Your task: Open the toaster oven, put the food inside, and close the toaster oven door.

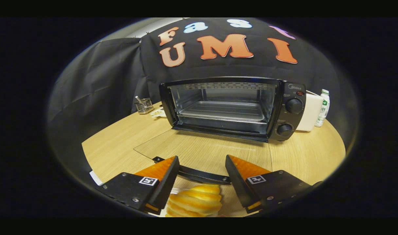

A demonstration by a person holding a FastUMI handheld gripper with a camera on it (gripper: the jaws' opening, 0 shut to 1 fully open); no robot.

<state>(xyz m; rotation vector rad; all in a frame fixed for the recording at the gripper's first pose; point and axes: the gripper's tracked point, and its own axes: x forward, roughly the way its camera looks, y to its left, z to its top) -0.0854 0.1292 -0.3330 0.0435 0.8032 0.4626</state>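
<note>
**Oven open, bread under the wide jaws**

The oven [233, 107] sits on the far side of the round wooden tabletop [120, 147], with its back near the black cloth wall. Its glass door [199, 148] is folded all the way down and lies flat on the wood, reaching out toward the gripper [201, 166]. The door's dark handle [199, 174] is at the near edge, just ahead of the jaws and running across the gap between them.

The jaws are wide open and hold nothing. The bread [195, 200] is a golden, ridged roll. It lies low in the gap between the two fingers, close to the camera, on the near side of the handle. I cannot tell if a finger touches it.

Inside the oven a metal tray [223, 112] sits flat, and the space above it is open. The mouth of the oven is wide, with two knobs [293, 106] on the right of it.

There is bare wood on both sides of the door. A wire basket [144, 105] stands just left of the oven near the back edge. A white box [311, 112] and a bottle [323, 107] stand just right of it
</note>
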